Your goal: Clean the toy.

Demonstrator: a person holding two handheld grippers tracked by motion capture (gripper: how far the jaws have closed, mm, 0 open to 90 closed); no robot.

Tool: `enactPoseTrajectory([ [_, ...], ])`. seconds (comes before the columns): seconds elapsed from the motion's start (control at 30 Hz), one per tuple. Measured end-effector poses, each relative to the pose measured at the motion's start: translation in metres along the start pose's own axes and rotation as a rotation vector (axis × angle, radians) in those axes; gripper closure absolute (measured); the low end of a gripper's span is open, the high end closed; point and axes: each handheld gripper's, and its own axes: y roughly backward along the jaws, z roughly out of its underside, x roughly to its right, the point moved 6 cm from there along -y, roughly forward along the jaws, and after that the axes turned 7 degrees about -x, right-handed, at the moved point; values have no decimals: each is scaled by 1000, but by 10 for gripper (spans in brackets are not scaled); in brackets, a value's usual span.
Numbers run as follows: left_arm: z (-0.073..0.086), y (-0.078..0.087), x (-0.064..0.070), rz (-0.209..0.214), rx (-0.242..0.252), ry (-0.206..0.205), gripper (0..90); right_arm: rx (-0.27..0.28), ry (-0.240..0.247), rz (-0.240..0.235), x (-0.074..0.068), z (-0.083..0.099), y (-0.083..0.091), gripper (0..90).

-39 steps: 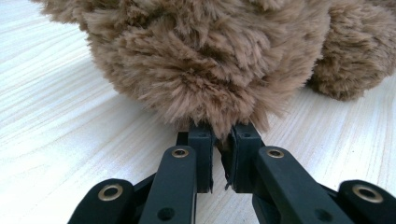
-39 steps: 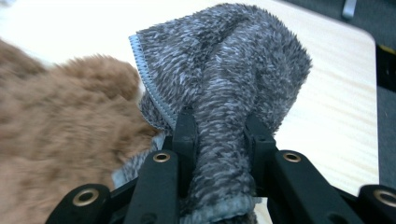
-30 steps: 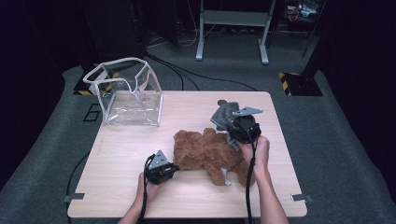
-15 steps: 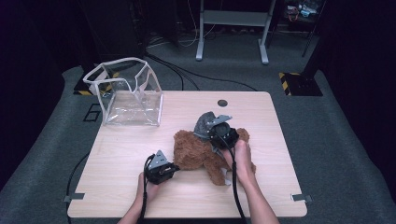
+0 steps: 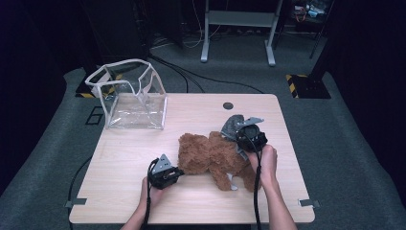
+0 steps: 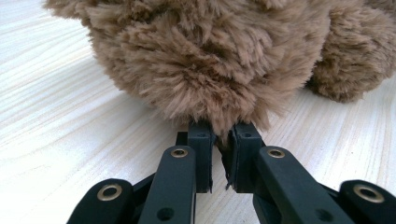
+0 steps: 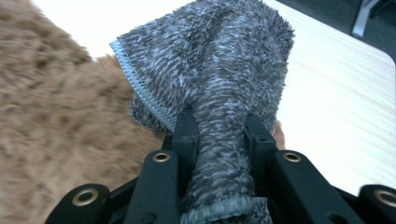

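A person stands at the near edge of a light wooden desk (image 5: 129,158), holding a black two-fingered gripper in each hand. A brown plush toy (image 5: 213,155) lies on the desk, right of its middle and toward the near edge.

The left gripper (image 5: 168,173) rests low on the desk at the toy's left end. In the left gripper view its fingers (image 6: 201,154) stand narrow, pinching a tuft of the toy's brown fur (image 6: 219,70) between them, which seems to pin the toy in place.

The right gripper (image 5: 245,140) sits over the toy's right end. In the right gripper view its fingers (image 7: 186,135) are clamped on a bunched grey cloth (image 7: 224,79) with a pale blue stitched hem. The cloth's free end fans out beyond the fingertips, above the fur; whether it touches the fur cannot be told.

A clear plastic bag (image 5: 131,98) with white trim stands open near the far left corner of the desk, well apart from the toy, with nothing visible inside.

By the look of it, the work is wiping the toy with the cloth. Both grips are set. The wiping itself looks early or midway: most of the body lies left of the cloth, and nothing shows which parts are done.
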Motion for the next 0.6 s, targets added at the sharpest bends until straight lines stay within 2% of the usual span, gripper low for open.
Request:
enactPoseTrajectory([
  [0.13,0,0,0,-1,-1,-2,819,-7,-33,14,12,6,-1,712],
  [0.27,0,0,0,-1,-2,-1,820,-24,-62,47,23,12,1,712],
  [0.37,0,0,0,-2,1,1,820,1,-76,46,28,15,8,712],
  [0.5,0,0,0,-1,-1,1,820,55,-74,20,23,13,26,712],
  [0.6,0,0,0,-3,-2,1,819,103,-48,-4,10,6,37,713],
])
